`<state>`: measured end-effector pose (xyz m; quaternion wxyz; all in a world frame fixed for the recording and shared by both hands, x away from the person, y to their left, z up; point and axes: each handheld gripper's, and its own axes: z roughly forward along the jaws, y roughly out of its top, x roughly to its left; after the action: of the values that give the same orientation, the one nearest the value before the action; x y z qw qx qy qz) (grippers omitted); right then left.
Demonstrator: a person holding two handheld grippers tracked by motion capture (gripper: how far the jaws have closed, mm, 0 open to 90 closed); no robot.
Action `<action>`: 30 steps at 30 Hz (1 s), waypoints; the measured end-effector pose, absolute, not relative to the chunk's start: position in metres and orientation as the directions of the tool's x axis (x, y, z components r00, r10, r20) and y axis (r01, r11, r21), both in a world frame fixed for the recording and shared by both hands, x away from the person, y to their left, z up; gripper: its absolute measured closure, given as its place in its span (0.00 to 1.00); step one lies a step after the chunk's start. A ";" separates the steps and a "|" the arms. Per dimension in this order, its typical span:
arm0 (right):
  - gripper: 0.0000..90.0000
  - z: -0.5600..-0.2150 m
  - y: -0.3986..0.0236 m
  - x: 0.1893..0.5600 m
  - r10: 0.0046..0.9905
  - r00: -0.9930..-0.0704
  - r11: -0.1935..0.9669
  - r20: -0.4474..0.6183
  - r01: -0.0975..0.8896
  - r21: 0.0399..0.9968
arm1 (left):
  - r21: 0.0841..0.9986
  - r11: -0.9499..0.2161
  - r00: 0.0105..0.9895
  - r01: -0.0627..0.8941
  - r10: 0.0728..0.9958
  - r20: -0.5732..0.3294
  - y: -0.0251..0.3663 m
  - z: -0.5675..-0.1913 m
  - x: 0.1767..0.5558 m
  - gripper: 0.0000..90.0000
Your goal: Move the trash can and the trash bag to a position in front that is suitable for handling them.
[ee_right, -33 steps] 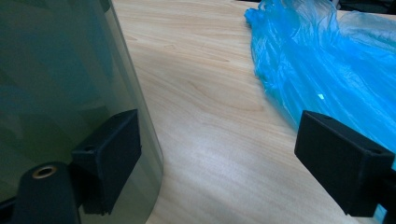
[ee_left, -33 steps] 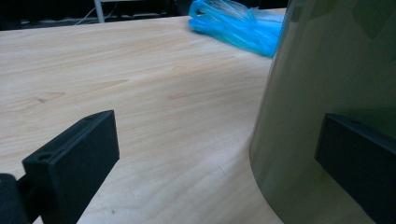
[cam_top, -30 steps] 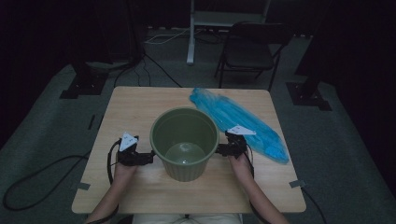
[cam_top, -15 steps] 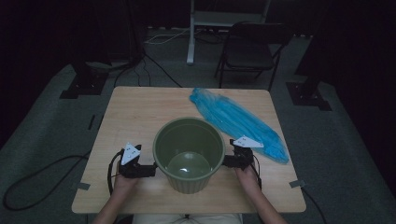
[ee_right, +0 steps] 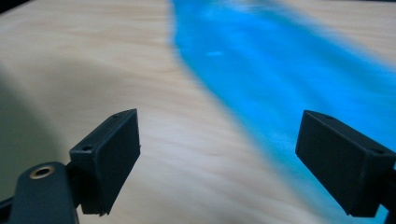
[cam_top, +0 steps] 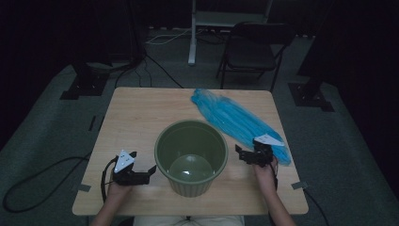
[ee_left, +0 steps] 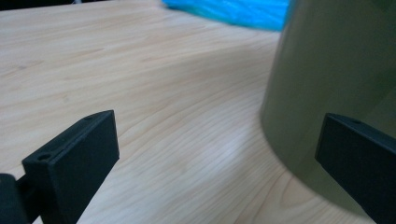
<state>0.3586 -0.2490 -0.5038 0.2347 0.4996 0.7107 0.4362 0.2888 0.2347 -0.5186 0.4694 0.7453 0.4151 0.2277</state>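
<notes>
An olive green bucket (cam_top: 190, 155) stands upright and empty on the near middle of the wooden table (cam_top: 136, 117). A crumpled blue plastic bag (cam_top: 235, 117) lies behind it to the right. My left gripper (cam_top: 143, 163) sits on the table just left of the bucket, open, its jaws pointing at the bucket wall (ee_left: 336, 70). In the left gripper view the jaws of the left gripper (ee_left: 219, 158) hold nothing. My right gripper (cam_top: 240, 154) is open to the right of the bucket, a small gap away, beside the bag's near end. The right gripper (ee_right: 224, 158) looks over the blue bag (ee_right: 289, 79).
A folding chair (cam_top: 251, 52) and a white stand (cam_top: 193, 33) are on the floor beyond the table. Cables (cam_top: 37, 179) trail on the carpet at the left. Bare tabletop lies at the far left.
The bucket slid toward the near edge between both grippers. Now the right gripper has drawn off to the right, and the left has moved nearer the table's front edge.
</notes>
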 end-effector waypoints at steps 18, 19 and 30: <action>0.21 -0.514 -0.372 0.398 0.985 -0.073 -0.073 0.159 0.655 0.752 | 0.883 -0.206 0.535 0.421 0.843 -0.058 0.261 -0.529 0.282 0.00; 0.17 -0.517 -0.373 0.400 0.981 -0.084 -0.074 0.174 0.670 0.738 | 0.883 -0.206 0.536 0.421 0.842 -0.059 0.262 -0.529 0.282 0.00; 0.48 -0.537 -0.366 0.390 0.985 -0.127 0.015 0.119 0.743 0.669 | 0.886 -0.191 0.528 0.422 0.846 -0.069 0.263 -0.531 0.283 0.00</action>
<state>0.3904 -0.3661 -0.5372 0.1965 0.6309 0.6847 0.3074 0.2828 0.2629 -0.5314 0.4688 0.7377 0.4299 0.2262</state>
